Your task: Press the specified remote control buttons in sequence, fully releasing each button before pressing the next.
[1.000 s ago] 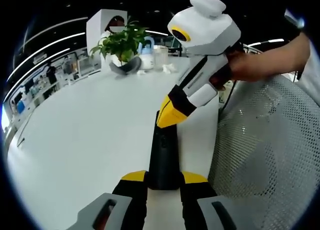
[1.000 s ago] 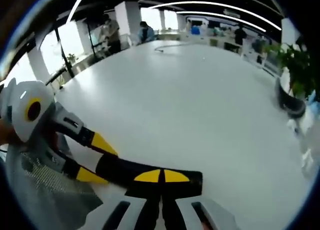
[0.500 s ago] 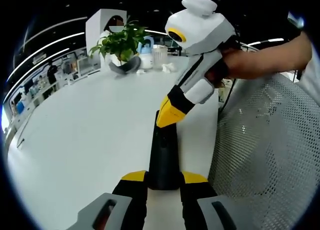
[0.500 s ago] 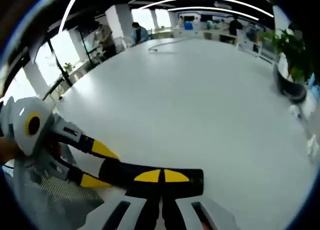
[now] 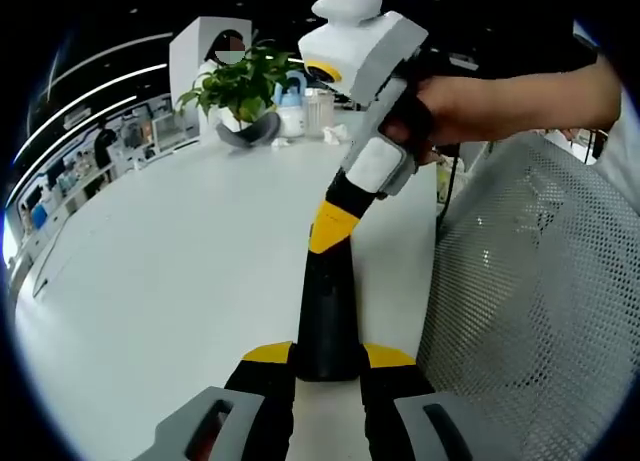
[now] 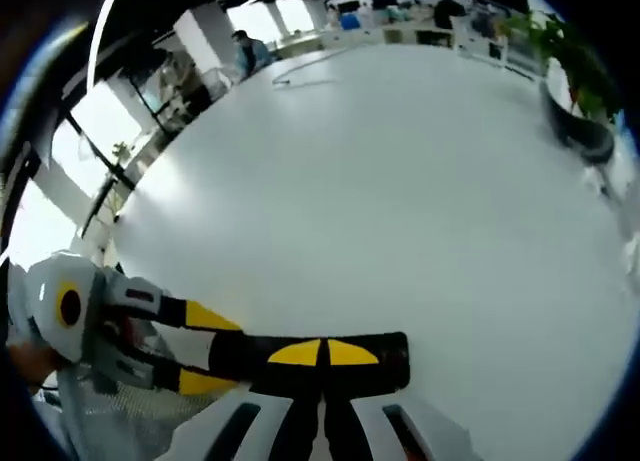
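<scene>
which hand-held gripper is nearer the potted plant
Right. In the left gripper view, the right hand-held gripper presses the remote's far end, toward the potted plant. The left hand-held gripper clamps the remote's near end, farther back.

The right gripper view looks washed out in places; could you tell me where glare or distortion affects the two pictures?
Right gripper view: window light blows out at far left, and a soft sheen lies on the white table, whose edge bows with the fisheye. Left gripper view: even light, sharp remote, and the mesh chair back bulges at the right.
</scene>
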A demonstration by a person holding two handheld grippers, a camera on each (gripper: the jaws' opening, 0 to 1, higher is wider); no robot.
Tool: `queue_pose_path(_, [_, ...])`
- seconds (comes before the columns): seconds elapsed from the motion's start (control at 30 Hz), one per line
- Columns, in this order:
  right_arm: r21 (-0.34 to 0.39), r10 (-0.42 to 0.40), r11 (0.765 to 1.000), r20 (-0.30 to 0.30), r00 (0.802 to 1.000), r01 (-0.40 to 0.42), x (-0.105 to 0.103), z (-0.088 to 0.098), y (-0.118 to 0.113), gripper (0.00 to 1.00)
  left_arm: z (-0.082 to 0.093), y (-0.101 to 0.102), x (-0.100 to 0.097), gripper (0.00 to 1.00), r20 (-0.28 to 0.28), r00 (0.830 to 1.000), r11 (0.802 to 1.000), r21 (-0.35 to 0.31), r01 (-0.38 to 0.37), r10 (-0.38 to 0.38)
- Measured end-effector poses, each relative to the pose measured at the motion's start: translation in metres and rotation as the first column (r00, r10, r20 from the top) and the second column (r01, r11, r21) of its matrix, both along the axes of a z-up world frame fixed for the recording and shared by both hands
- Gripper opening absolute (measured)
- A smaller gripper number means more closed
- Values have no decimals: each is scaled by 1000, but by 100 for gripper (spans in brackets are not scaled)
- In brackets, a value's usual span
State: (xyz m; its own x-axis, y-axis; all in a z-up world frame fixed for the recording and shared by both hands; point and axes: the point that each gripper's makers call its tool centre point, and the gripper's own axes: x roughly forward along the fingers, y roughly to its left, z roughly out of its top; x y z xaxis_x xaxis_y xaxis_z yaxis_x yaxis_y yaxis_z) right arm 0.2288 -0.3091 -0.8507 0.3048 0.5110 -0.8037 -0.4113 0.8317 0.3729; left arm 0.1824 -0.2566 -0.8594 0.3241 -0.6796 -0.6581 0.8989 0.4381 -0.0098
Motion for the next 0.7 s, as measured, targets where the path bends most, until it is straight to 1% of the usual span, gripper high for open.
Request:
queue_pose_path(0.1, [80,-56,995,16,998,55,0,1,-2,0,0,0,0,24,0,1000,1000,-1,0,0])
queue_pose_path(0.17, [97,-60,994,27,998,57,-2,2,-4,0,0,0,1,24,-2,1000,1000,-5,-2,2])
queue_pose_path(0.2, [111,-74,991,25,997,71,-1,2,-4,0,0,0,1,24,-2,1000,1000,-6,-1,1])
queue_pose_path(0.37, [127,-80,989,19,997,77,0,3,-3,0,0,-1,2,24,-2,1000,1000,-5,4,-4])
queue_pose_path(0.47, [144,-92,986,63,994,82,7,7,-2,0,0,-1,2,24,-2,1000,1000,-4,5,-5])
queue_pose_path(0.5, [148,-95,985,59,994,86,7,6,-2,0,0,-1,2,24,-2,1000,1000,-4,5,-5])
queue_pose_path(0.53, [159,-98,983,35,995,92,6,4,-1,0,0,-1,2,24,-2,1000,1000,-4,4,-4])
queue_pose_path(0.57, [159,-92,982,-44,995,98,-3,0,0,0,0,-1,2,24,-2,1000,1000,-5,3,-3])
queue_pose_path(0.6, [163,-107,981,-24,994,109,2,0,-1,0,0,-1,2,24,-3,1000,1000,-5,2,-2])
queue_pose_path(0.63, [165,-105,981,-14,994,106,2,1,-2,0,0,-1,2,24,-3,1000,1000,-6,1,-1])
queue_pose_path(0.7, [175,-111,978,-15,994,112,3,1,-1,0,0,-1,2,24,-3,1000,1000,-5,0,0])
